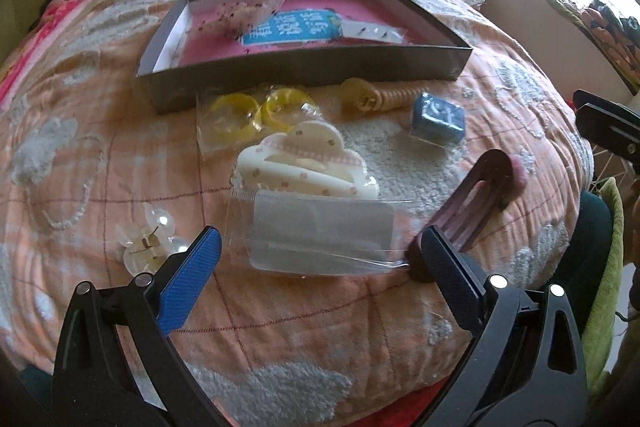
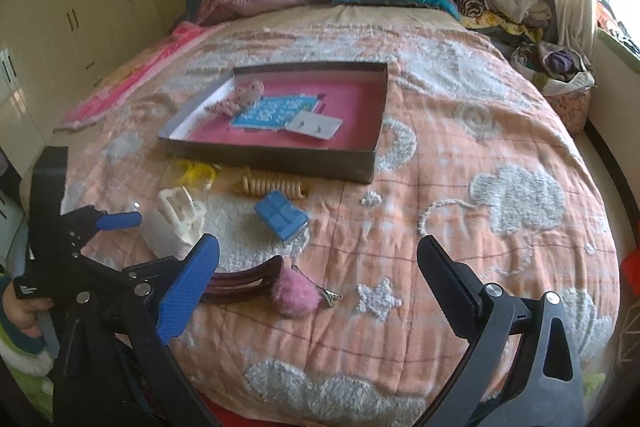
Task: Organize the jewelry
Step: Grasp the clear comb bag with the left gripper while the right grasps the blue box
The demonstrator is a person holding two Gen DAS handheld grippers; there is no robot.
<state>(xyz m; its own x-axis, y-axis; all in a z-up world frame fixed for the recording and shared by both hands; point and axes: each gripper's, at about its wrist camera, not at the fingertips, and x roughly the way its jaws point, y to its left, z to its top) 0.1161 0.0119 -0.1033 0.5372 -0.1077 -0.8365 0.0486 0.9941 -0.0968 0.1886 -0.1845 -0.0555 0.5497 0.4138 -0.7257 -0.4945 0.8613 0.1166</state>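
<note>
1. The left gripper (image 1: 316, 255) is hovering wide open around the cream hair claw (image 1: 306, 169) in its clear packet on the bed (image 1: 360, 327).
2. The right gripper (image 2: 318, 259) is hanging wide open, holding nothing, above the pink pompom clip (image 2: 298, 293).
3. The black tray (image 2: 372, 163) is lying beyond them.

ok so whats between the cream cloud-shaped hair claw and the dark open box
In the left wrist view, a clear bag of yellow rings lies between the cream cloud-shaped hair claw and the dark open box.

My left gripper (image 1: 316, 251) hangs wide open around a clear packet (image 1: 320, 237) on the bed (image 1: 120, 167). I see a cream hair claw (image 1: 306, 165) poking from the packet; the purple clip (image 1: 480, 199) touches my right-hand finger.
</note>
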